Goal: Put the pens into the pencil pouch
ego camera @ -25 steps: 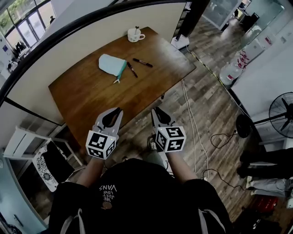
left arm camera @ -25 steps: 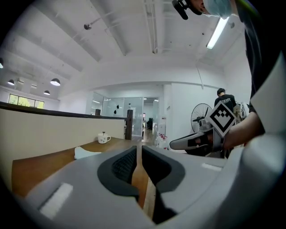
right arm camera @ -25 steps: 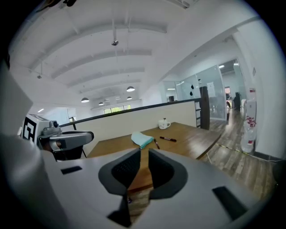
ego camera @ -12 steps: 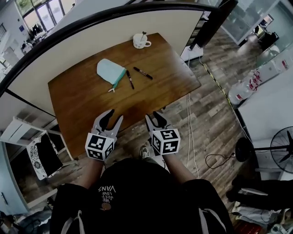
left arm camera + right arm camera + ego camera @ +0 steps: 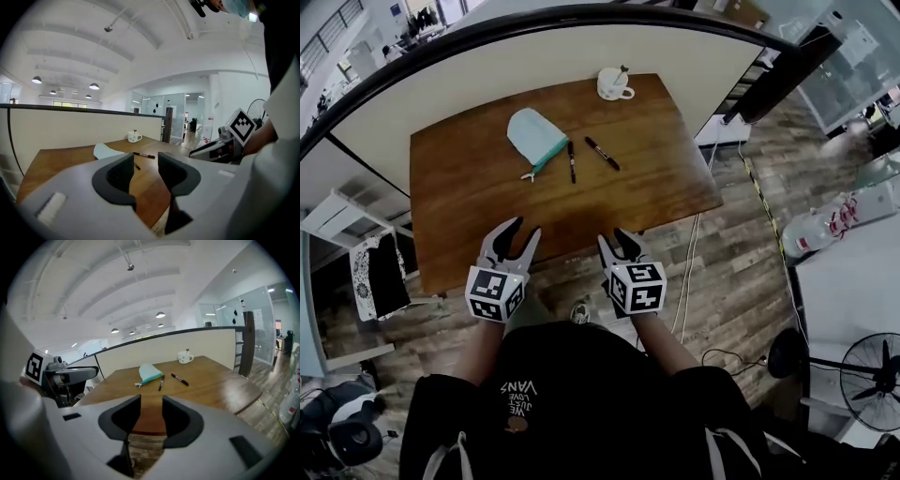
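Two black marker pens (image 5: 571, 160) lie just right of the pale teal fabric pencil pouch (image 5: 535, 138) on the brown wooden table (image 5: 469, 206). Well short of the pouch hover the left gripper (image 5: 523, 229) and right gripper (image 5: 616, 239) — jaws just opened wide, nothing between them.

My workplace: an open office under a white vaulted ceiling.
Before me a brown wooden table (image 5: 459, 192) stands against a cream partition (image 5: 487, 80) capped by a dark rail. Grey-brown plank floor (image 5: 741, 267) spreads to my right, with a standing fan (image 5: 874, 366) at its far edge. Round ceiling lamps (image 5: 93, 86) glow, and glass walls (image 5: 174, 112) lie beyond.
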Available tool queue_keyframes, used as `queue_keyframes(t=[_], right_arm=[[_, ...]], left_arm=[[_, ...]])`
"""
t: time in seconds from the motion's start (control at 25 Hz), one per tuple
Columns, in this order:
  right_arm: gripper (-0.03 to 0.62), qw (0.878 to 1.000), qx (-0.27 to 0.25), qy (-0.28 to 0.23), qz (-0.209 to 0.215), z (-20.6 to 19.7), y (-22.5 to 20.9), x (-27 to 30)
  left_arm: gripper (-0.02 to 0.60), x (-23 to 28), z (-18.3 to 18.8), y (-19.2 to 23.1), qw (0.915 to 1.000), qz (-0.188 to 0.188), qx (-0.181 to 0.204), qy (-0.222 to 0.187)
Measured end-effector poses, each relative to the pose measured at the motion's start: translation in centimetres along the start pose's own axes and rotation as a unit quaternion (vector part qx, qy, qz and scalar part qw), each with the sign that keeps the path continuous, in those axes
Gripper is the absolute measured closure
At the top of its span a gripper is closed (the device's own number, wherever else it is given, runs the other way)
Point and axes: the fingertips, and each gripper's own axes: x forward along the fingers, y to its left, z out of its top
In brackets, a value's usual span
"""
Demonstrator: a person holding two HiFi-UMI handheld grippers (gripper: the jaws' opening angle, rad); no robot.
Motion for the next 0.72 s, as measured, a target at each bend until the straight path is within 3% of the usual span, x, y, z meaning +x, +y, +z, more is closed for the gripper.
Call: queue_keyframes(t=[0.28, 0.72], right_arm=[[0.485, 1.0, 0.005, 0.01, 0.005, 0.6, -1.3, 2.7], [0.485, 0.999, 0.009, 0.033, -0.01, 2.3, -2.3, 9.2]], left_arm=[[0.436, 1.9, 0.9, 2.1, 0.9997, 0.019, 0.014, 0.005], [0.436, 8.0, 1.7, 7.3, 0.9987, -0.004, 0.033, 0.037]])
